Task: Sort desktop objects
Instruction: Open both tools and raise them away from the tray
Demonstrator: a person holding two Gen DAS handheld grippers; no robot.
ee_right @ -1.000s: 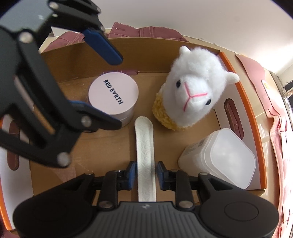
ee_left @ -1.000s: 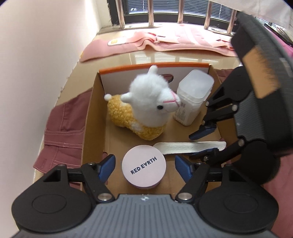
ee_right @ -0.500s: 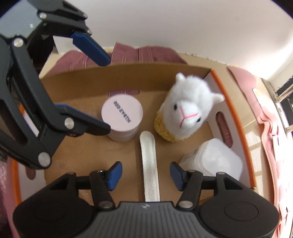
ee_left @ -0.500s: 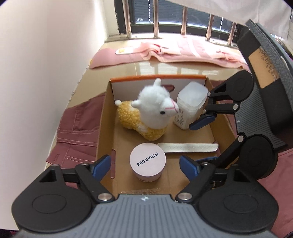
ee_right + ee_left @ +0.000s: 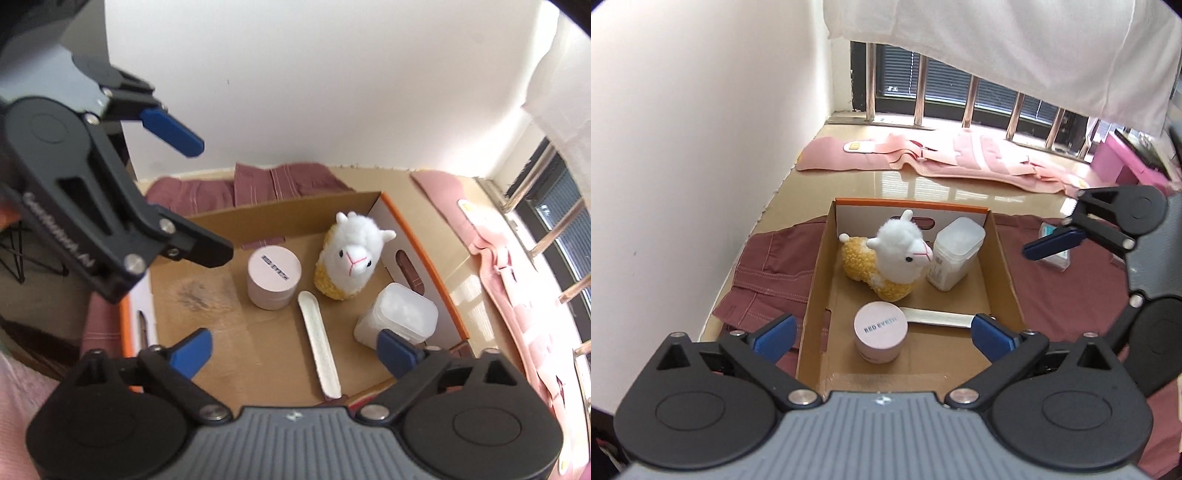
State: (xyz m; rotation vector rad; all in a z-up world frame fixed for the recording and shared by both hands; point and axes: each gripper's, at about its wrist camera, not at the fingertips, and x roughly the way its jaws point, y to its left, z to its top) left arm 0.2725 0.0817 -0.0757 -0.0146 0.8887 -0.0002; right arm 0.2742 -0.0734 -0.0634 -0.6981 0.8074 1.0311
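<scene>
An open cardboard box (image 5: 1004,258) (image 5: 280,214) holds a white and yellow alpaca plush (image 5: 886,254) (image 5: 351,262), a pink round jar (image 5: 881,330) (image 5: 273,275), a clear plastic container (image 5: 955,251) (image 5: 397,321) and a flat white strip (image 5: 938,317) (image 5: 319,347). My left gripper (image 5: 882,334) is open and empty, high above the box's near end. My right gripper (image 5: 295,350) is open and empty, above the box's right side; it shows at the right in the left wrist view (image 5: 1052,243).
The box sits on dark red cloth (image 5: 775,266) on a tan surface. A white wall (image 5: 701,147) runs along the left. Pink fabric (image 5: 960,158) lies by the barred window. A small teal packet (image 5: 1056,254) lies on the cloth at the right.
My right gripper let go of the white strip and opened wide. Both grippers rose and pulled back from the box. The objects inside stayed put.
</scene>
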